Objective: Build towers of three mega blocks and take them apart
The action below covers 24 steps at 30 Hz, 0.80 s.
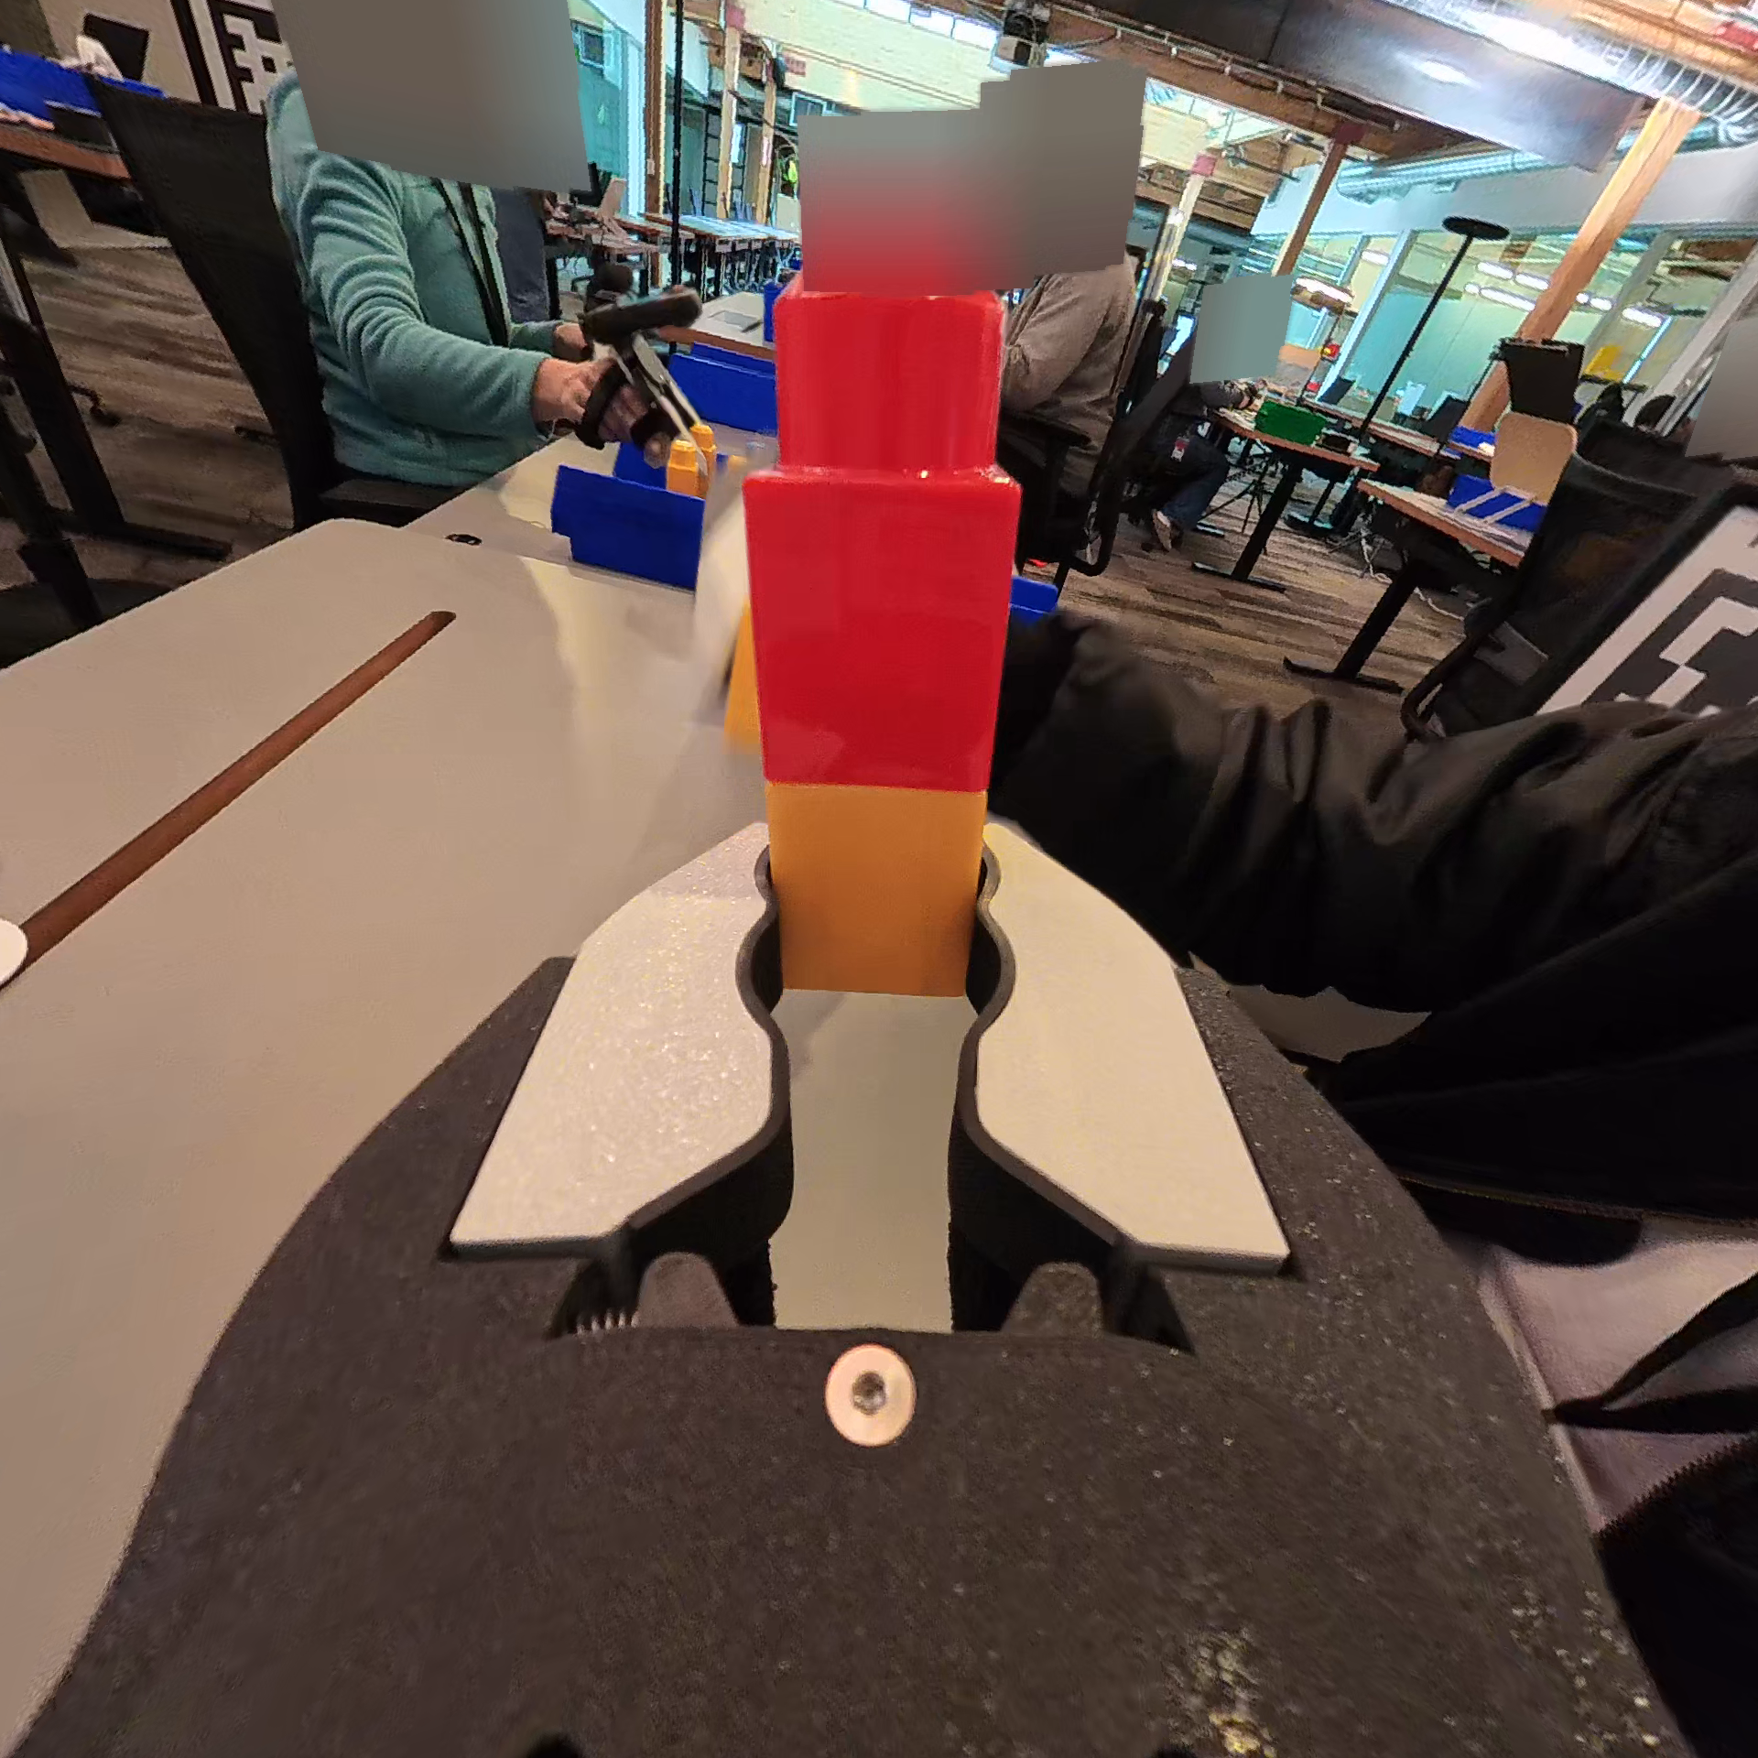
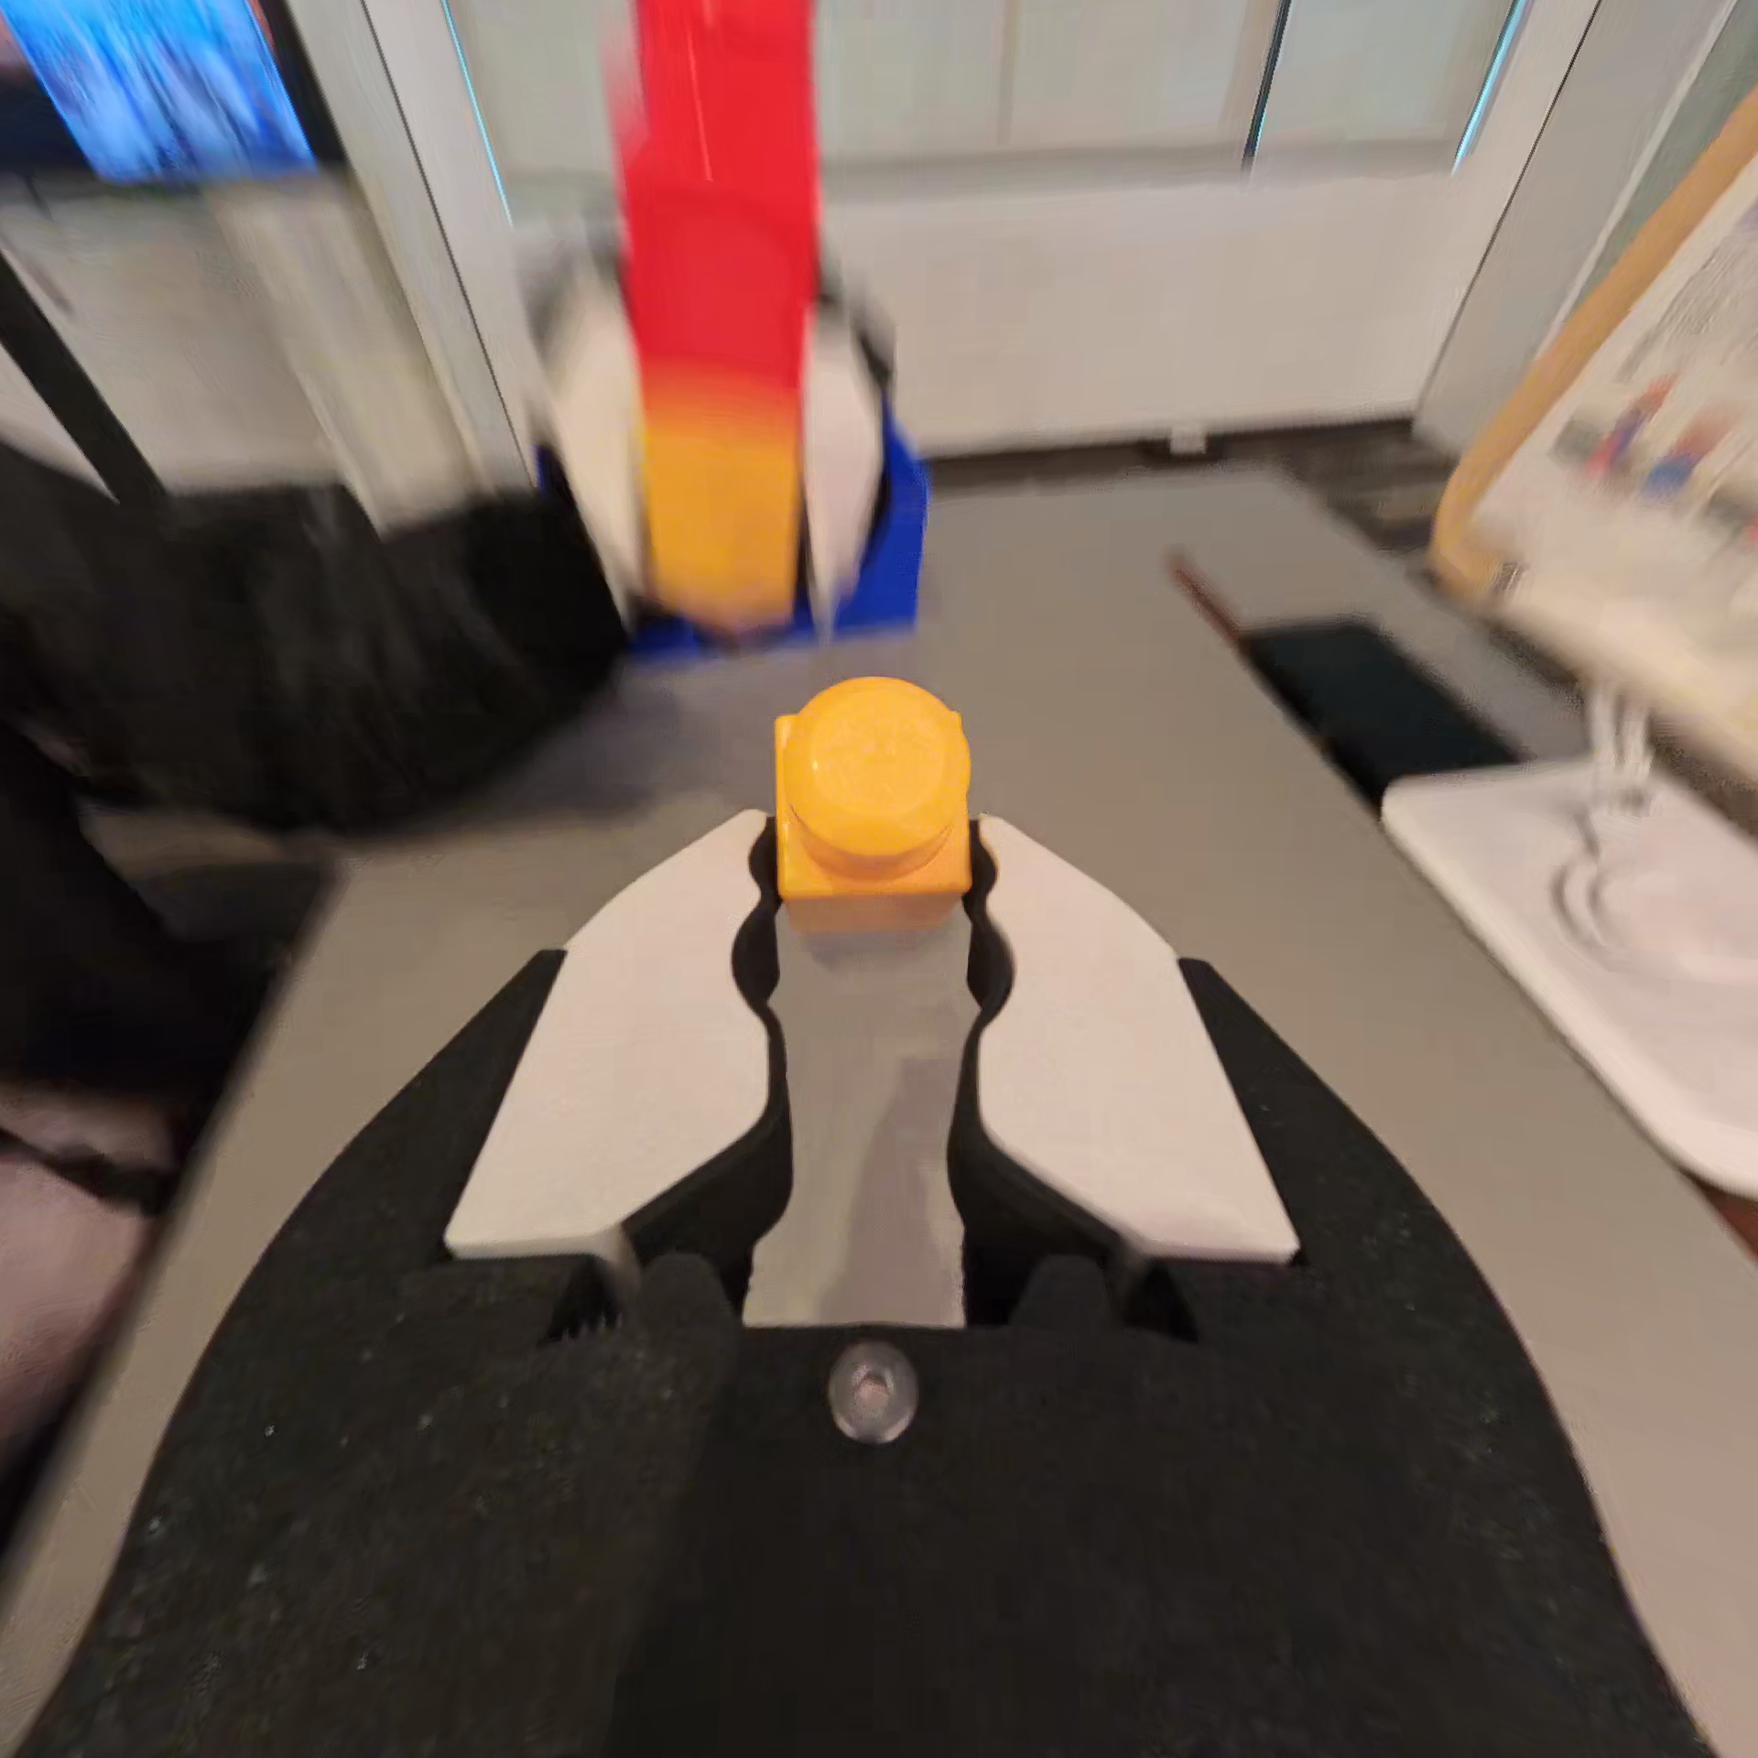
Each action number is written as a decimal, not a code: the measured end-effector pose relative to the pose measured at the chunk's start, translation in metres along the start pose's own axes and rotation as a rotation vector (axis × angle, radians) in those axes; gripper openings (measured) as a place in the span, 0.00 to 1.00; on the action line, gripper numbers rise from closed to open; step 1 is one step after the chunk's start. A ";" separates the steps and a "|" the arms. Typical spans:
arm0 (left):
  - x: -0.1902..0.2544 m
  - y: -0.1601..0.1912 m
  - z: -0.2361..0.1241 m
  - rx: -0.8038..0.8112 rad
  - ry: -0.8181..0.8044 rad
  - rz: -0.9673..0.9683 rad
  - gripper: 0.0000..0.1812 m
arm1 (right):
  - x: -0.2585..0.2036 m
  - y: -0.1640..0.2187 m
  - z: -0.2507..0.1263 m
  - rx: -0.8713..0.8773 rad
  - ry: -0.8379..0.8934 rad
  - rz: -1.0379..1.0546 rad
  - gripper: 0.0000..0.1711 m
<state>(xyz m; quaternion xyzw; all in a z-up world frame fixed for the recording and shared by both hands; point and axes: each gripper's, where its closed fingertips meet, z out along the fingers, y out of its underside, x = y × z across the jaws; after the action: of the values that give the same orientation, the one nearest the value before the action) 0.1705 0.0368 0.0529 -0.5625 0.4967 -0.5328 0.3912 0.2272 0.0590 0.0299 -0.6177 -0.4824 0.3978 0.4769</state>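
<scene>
Left tool level, clamping tower; right tool gripping orange block.

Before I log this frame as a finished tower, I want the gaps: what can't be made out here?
- Tower top: in the left wrist view a mosaic patch covers everything above the upper red block.
- Tower in the right wrist view: motion blur smears the red blocks; the frame's top edge cuts them.
- Underside of the loose orange block: hidden by the right gripper.
</scene>
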 end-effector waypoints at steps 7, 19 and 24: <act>-0.009 0.009 0.005 -0.025 -0.012 -0.031 0.19 | -0.008 -0.141 -0.010 -0.040 -0.091 0.118 0.21; 0.006 0.009 0.010 -0.046 0.039 -0.004 0.19 | -0.022 -0.105 0.033 -0.390 -0.103 0.121 0.21; 0.009 0.013 0.013 -0.077 0.051 -0.005 0.19 | -0.025 -0.098 0.028 -0.448 -0.140 0.139 0.21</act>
<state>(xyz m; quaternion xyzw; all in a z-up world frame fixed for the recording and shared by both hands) 0.1808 0.0245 0.0407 -0.5645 0.5252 -0.5285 0.3553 0.1735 0.0484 0.1200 -0.7108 -0.5468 0.3544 0.2648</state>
